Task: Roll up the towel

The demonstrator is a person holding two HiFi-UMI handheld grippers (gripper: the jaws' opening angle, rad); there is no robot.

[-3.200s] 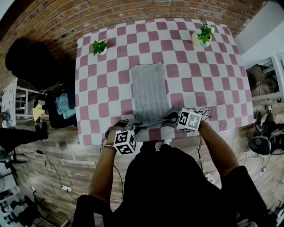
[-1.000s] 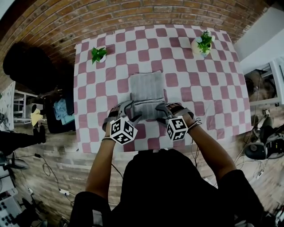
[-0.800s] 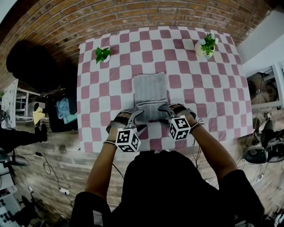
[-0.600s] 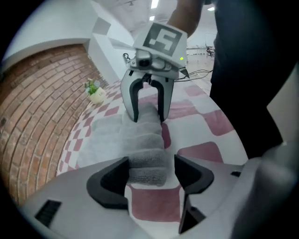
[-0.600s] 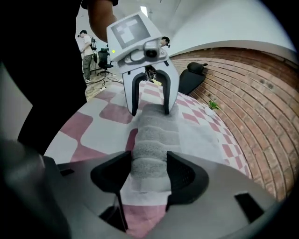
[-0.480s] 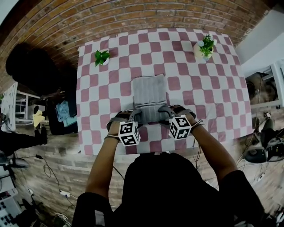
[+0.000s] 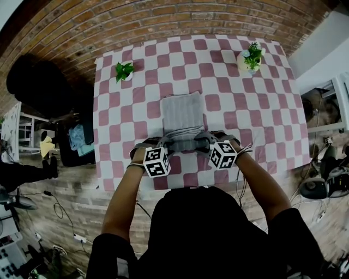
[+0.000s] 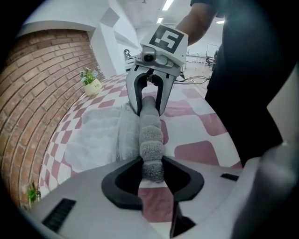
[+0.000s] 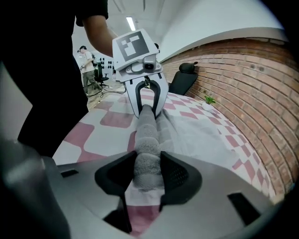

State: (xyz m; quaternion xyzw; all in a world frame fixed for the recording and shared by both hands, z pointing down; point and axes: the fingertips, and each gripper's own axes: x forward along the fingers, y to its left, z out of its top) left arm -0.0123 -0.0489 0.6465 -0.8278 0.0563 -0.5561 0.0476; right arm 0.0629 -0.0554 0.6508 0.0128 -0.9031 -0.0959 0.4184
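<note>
A grey towel (image 7: 182, 111) lies on the pink-and-white checked table (image 7: 240, 109). Its near part is wound into a roll (image 7: 185, 145) that lies crosswise. My left gripper (image 7: 166, 146) sits at the roll's left end and my right gripper (image 7: 204, 144) at its right end. In the left gripper view the left gripper (image 8: 152, 165) pinches the roll (image 8: 150, 135), with the right gripper (image 8: 148, 100) facing it. In the right gripper view the right gripper (image 9: 148, 170) squeezes the roll (image 9: 147, 135). Both pairs of jaws have just been closing, with the roll between them.
Two small potted plants stand at the table's far side, one on the left (image 7: 123, 71) and one on the right (image 7: 250, 54). A brick wall (image 7: 163, 16) runs behind the table. A dark chair (image 7: 38, 82) and a bin stand to the left.
The roll has grown and travelled away from the table's near edge. My left gripper dropped and turned onto the roll's left end. Both jaw pairs narrowed around the roll.
</note>
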